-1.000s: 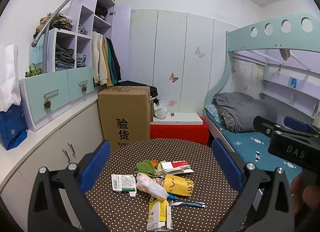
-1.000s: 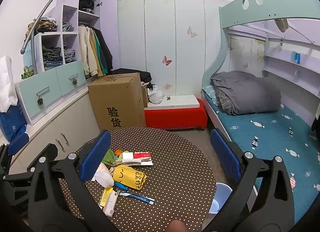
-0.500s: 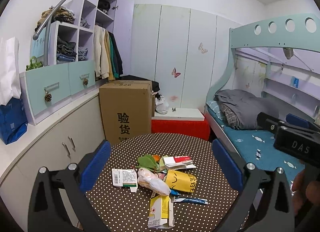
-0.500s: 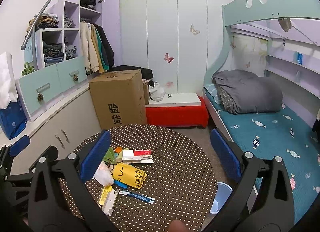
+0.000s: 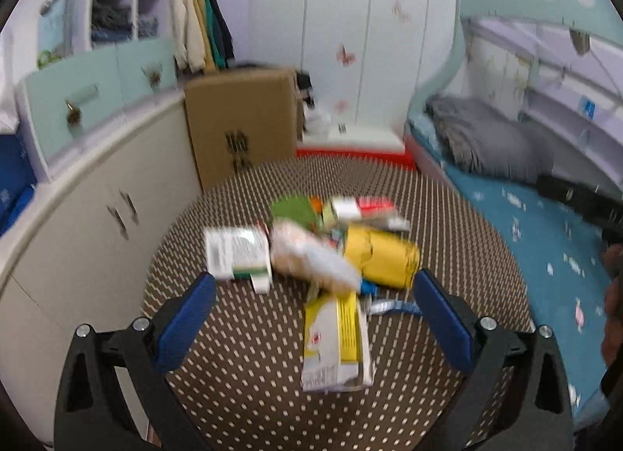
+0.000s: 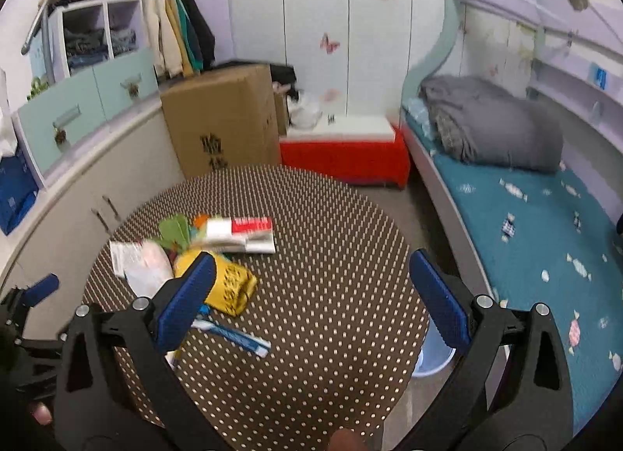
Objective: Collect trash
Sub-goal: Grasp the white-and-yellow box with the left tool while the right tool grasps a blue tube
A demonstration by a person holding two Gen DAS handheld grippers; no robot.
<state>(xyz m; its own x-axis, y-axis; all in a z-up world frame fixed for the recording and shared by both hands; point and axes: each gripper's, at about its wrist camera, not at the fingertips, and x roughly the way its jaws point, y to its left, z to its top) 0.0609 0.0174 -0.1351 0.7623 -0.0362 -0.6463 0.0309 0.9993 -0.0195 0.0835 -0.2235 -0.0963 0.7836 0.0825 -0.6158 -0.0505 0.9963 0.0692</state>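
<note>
The trash lies in one loose pile on the left half of the round dotted table (image 6: 311, 256): a yellow bag (image 5: 379, 256), a pale crumpled plastic bag (image 5: 307, 256), a white and green carton (image 5: 237, 254), a flattened yellow and white carton (image 5: 337, 342) nearest to the left camera, a red and white box (image 6: 241, 231), some green wrapper (image 6: 175, 229) and a blue and white tube (image 6: 233, 334). Many pieces overlap or touch, so a grasp on one piece can drag its neighbour and push it toward the table edge. The flat carton and the tube lie low on the cloth, and I think the fingers can slide over them or pinch the cloth instead. The left hand-held gripper (image 5: 311, 318) is spread wide and empty, with the flat carton between its fingers but not touched. The right hand-held gripper (image 6: 311, 297) is also released and empty, over the bare part of the table, beside the pile. Both views are blurred, so the exact height over the table is hard to judge. A light blue bin (image 6: 432, 359) shows below the right table edge, partly hidden; a thin bag may miss it when dropped. The two grippers are near each other and could collide over the pile.
</note>
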